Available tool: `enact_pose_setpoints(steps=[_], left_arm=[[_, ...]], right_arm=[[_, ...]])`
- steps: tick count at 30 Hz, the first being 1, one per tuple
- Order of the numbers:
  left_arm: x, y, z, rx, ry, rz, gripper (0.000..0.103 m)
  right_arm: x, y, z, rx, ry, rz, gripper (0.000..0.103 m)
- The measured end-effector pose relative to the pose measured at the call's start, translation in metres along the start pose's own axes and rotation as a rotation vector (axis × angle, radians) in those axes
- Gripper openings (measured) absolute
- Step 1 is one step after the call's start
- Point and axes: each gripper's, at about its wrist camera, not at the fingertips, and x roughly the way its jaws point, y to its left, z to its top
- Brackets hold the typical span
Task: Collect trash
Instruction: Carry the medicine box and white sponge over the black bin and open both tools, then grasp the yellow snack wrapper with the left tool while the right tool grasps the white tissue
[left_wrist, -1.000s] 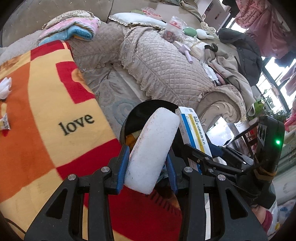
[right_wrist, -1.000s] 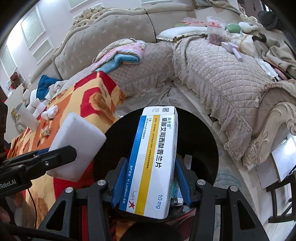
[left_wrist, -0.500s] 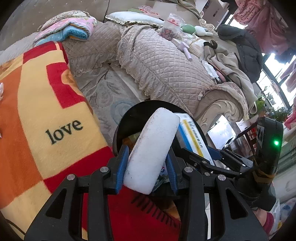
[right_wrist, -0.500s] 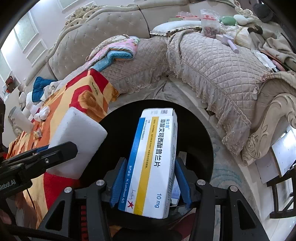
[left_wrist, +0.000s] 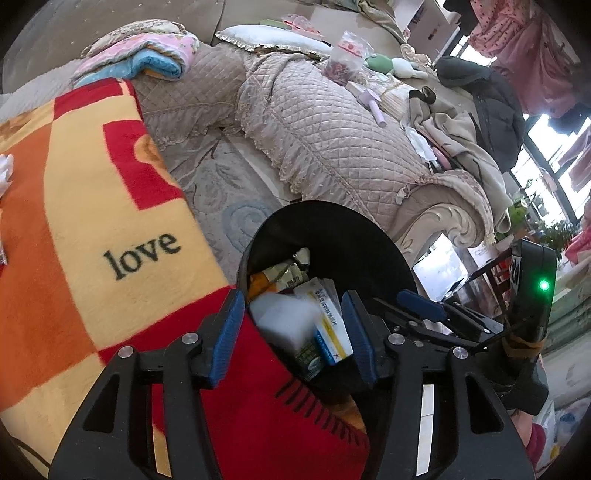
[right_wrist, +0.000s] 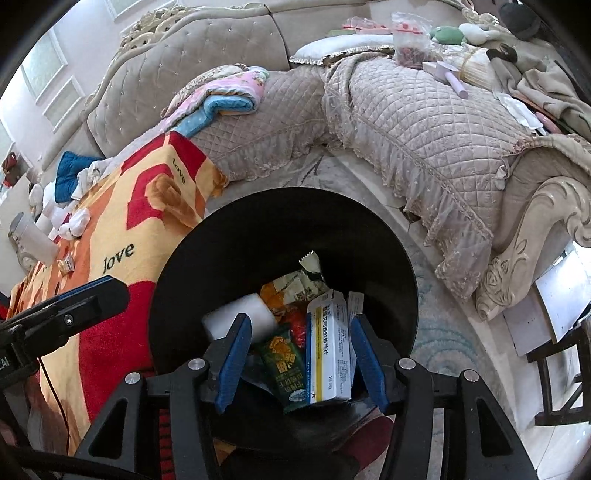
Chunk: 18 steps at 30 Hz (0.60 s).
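Both grippers, left (left_wrist: 293, 338) and right (right_wrist: 301, 360), hang spread wide and empty above the black bin (right_wrist: 229, 236); the medicine box (right_wrist: 328, 350) and white sponge (right_wrist: 236, 317) lie inside, directly below.

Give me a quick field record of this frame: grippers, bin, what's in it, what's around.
left gripper: open, empty, over the bin
right gripper: open, empty, over the bin
bin: black, round, beside the blanket
bin contents: white foam block, medicine box, green packet, crumpled wrappers
blanket: orange, red and yellow, printed "love"
leftover bits on blanket: small white items at far end
sofa: quilted beige cover, cluttered
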Motion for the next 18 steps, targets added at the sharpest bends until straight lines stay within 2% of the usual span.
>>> enact_pose_setpoints(steps=[8,11,18], left_arm=[[-0.022,0.020,-0.007,-0.010,-0.034,0.050,0.054],[-0.032,0.039,-0.010,-0.026,-0.050,0.088,0.054],[-0.061,0.101,-0.016,-0.097,-0.084,0.186,0.054]], right_arm=[[-0.005,0.029,0.001,-0.043,-0.009,0.039,0.057],[-0.005,0.048,0.001,-0.075,-0.008,0.067,0.060],[0.003,0.094,-0.004,-0.171,0.020,0.121,0.061]])
